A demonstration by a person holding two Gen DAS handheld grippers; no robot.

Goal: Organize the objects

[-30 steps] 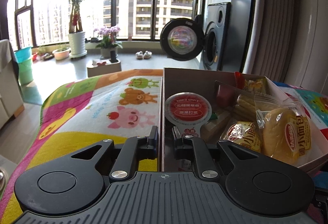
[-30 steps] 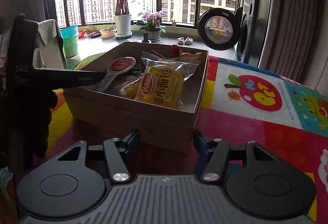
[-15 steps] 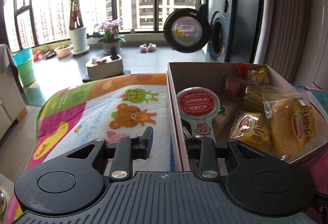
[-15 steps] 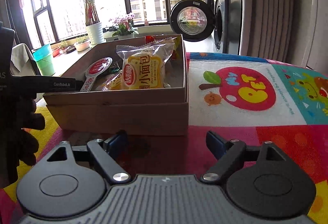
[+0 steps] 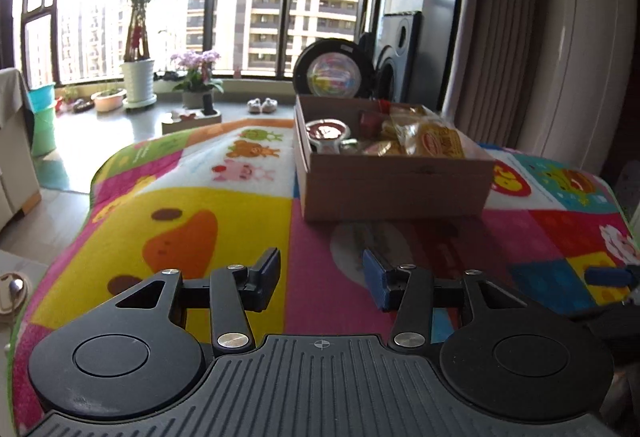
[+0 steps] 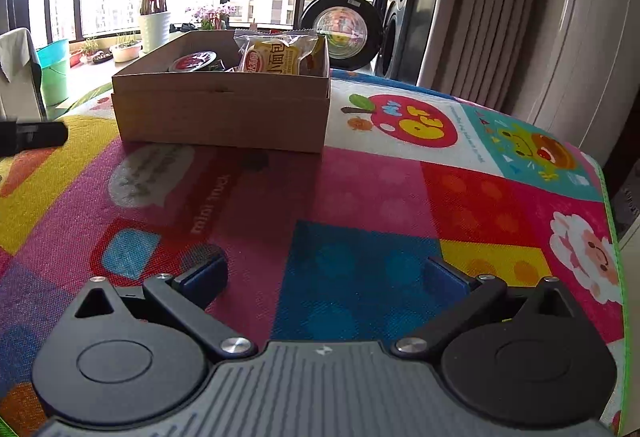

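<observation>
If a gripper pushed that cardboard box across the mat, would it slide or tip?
The cardboard box is low and wide, so it would probably slide, not tip. The fabric mat may drag on it. The bread packet standing above the rim might shift.

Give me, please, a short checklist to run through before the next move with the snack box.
1. Left claw open, holding nothing: ok.
2. Right claw open, holding nothing: ok.
3. Both claws clear of the cardboard box: ok.
4. Bread packet inside the box, though poking above the rim: ok.
5. Red-lidded cup inside the box: ok.
6. Loose snacks left on the play mat: none seen ahead; outside the frames, cannot tell.
</observation>
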